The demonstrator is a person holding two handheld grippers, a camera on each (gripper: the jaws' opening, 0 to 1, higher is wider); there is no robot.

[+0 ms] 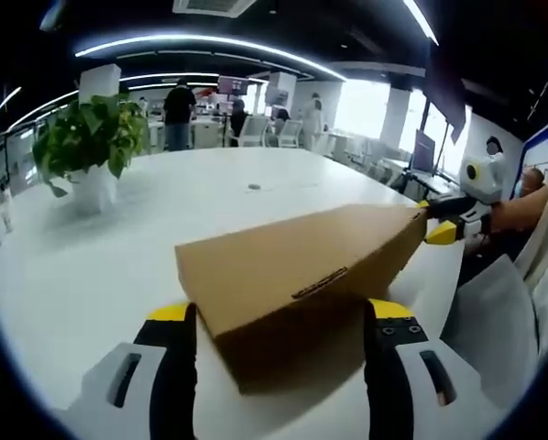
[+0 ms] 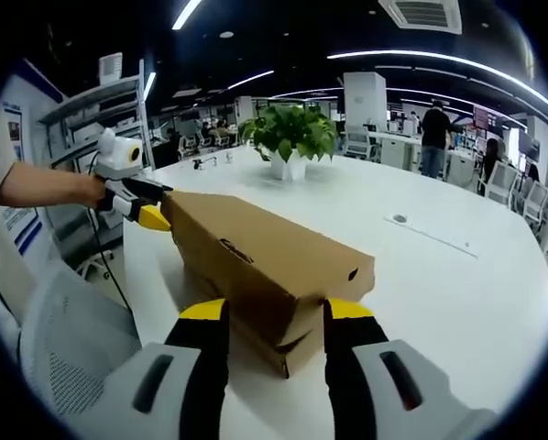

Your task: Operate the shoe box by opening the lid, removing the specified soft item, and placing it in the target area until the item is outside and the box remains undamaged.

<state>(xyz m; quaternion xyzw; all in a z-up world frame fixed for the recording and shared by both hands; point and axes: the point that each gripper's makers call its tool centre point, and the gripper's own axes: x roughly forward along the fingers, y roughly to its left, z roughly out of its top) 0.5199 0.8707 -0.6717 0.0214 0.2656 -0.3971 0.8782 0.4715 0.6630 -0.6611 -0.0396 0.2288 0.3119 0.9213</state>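
One cardboard shoe box (image 1: 301, 275) sits at the centre of the frame on one white table (image 1: 91, 266), flanked by two grippers: the left gripper (image 1: 279, 316) at its near end in the left gripper view and the right gripper (image 2: 267, 316) at the other. One potted plant (image 1: 89, 142) stands at upper left. At least three people (image 1: 178, 115) appear at the top in the background.

Left gripper (image 1: 280, 341), right gripper (image 2: 267, 341): black jaws, yellow tips, grey-white slotted housings
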